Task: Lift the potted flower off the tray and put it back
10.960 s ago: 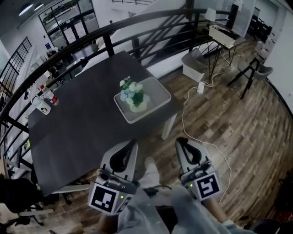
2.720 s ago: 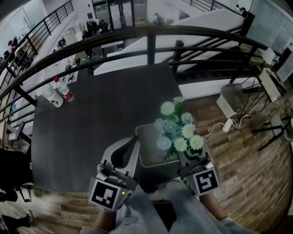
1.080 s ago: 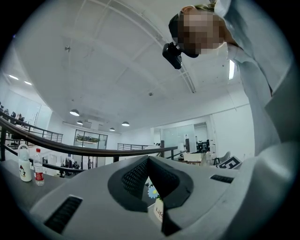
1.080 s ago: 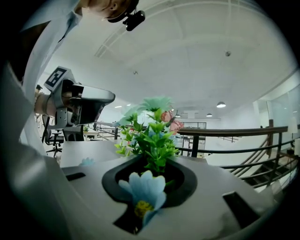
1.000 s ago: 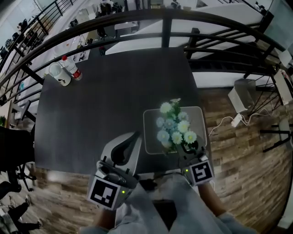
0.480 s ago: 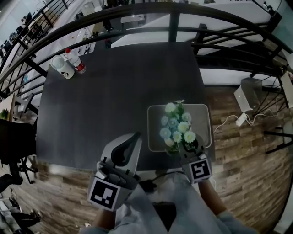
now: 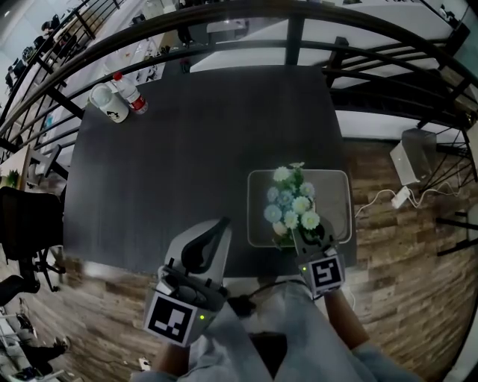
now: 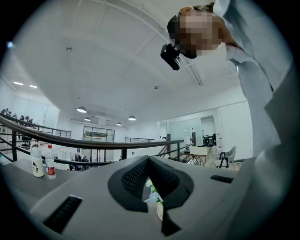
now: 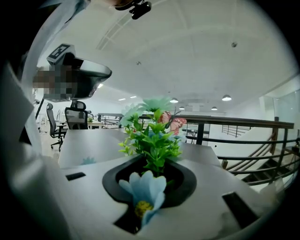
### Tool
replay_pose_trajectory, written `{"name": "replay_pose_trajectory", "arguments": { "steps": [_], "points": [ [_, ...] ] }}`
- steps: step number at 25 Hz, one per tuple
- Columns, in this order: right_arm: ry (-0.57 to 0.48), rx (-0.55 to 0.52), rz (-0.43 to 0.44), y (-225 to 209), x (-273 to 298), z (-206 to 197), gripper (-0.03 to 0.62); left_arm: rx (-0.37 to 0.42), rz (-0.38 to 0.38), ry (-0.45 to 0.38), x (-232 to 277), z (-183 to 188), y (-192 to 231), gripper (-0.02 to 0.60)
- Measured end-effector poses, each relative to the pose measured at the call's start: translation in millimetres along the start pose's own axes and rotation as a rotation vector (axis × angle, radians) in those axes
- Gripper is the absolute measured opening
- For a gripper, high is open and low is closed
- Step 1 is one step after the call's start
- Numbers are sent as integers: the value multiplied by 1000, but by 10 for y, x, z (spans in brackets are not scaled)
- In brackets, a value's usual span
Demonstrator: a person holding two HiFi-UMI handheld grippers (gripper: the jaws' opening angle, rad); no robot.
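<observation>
- A dark table (image 7: 187, 149) stood by a black railing (image 7: 224, 15), with the grey tray (image 7: 337, 195) at its near right corner.
- The right gripper (image 7: 308, 239) was clamped on the potted flower (image 7: 291, 209) over the tray's near half; whether the pot touched the tray could not be told.
- The left gripper (image 7: 213, 239) was closed on nothing, beside the tray.
- The pot would best go straight down, upright, released only once flat.
- Tray rim and table edge lay close; open tabletop lay leftward.
</observation>
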State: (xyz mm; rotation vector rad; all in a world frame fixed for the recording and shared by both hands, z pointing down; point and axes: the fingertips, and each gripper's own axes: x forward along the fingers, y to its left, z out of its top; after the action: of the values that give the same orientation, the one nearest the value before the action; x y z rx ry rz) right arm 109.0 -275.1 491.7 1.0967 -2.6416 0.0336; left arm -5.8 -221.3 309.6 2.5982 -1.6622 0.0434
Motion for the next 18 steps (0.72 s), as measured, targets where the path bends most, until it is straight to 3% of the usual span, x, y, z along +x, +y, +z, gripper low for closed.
{"name": "replay_pose_trajectory", "arguments": {
  "steps": [11, 18],
  "points": [
    [38, 1, 1, 47, 111, -172, 83, -7, -1, 14, 25, -58, 20, -2],
    [39, 64, 4, 61, 95, -162, 153, -9, -13, 13, 55, -58, -4, -2]
  ]
}}
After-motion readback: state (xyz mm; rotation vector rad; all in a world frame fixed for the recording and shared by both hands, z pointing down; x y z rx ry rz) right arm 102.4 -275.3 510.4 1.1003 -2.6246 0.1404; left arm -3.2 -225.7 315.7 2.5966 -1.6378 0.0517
